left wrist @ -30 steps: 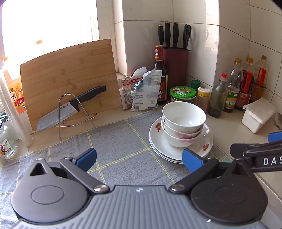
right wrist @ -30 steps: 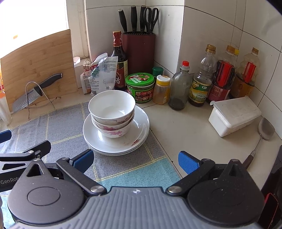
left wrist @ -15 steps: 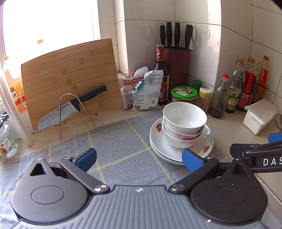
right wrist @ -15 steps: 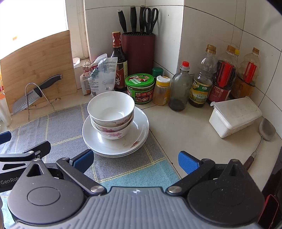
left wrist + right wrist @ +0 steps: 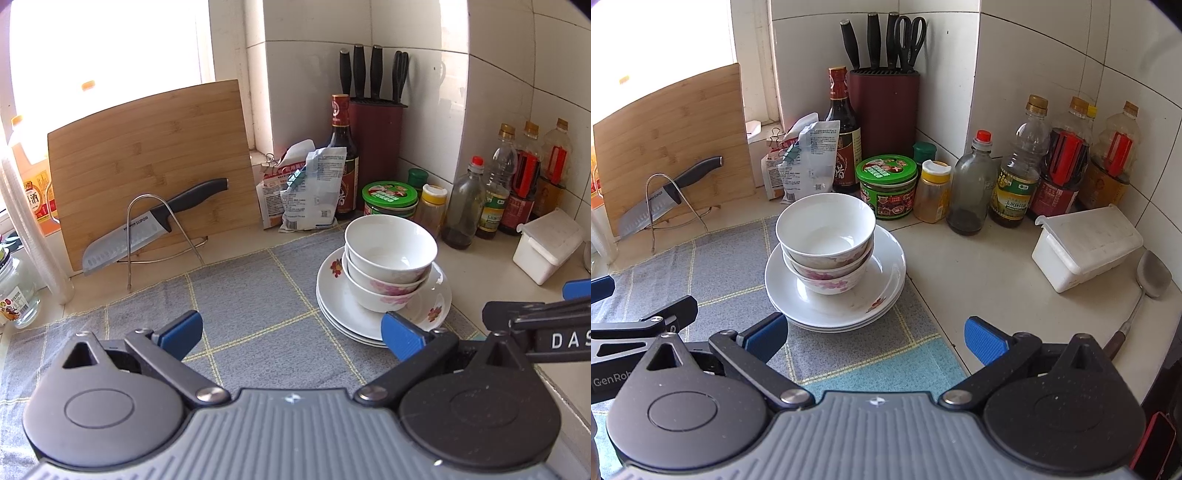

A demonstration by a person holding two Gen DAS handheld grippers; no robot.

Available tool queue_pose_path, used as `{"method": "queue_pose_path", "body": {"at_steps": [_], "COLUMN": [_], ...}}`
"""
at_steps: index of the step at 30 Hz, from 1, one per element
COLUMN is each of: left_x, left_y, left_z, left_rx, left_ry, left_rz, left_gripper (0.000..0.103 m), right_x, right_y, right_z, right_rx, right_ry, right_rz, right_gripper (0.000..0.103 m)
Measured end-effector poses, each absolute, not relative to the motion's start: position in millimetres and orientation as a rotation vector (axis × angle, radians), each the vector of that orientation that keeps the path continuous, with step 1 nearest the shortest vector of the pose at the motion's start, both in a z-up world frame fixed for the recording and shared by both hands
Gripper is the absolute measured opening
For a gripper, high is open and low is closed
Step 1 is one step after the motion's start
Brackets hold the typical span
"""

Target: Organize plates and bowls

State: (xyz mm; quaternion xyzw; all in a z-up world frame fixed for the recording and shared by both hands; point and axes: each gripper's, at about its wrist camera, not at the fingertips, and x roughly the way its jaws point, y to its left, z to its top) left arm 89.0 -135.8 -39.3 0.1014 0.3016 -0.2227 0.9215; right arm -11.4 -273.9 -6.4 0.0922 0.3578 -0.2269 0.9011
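Kitchen counter, bowls (image 5: 825, 242) stacked on plates (image 5: 882, 291) atop my mat (image 5: 255, 306).
Both my left gripper (image 5: 291, 334) and right gripper (image 5: 873, 336) hover level before them, jaws spread wide.

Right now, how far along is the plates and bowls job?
Looks done: the bowls sit nested on the stack of plates, one pile on the grey mat near the counter corner. In hand: nothing; the left gripper and right gripper are both open and short of the pile. Left: possibly moving the pile elsewhere, but no destination shows, so the job may be nearly finished.
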Motion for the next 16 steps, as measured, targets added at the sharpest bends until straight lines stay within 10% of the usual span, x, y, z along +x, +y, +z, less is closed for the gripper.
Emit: {"method": "queue_pose_path", "body": {"at_steps": [16], "left_x": [92.6], "left_y": [-135.9], "left_z": [-39.6], "left_rx": [0.209], "left_ry": [0.625], "left_rz": [-0.457], "left_gripper": [0.102], "right_x": [-9.3], "right_y": [-274.8], "right_z": [-5.7], "right_rx": [0.186], "right_ry": [0.74], "right_rz": [-0.467], "right_gripper": [0.103]}}
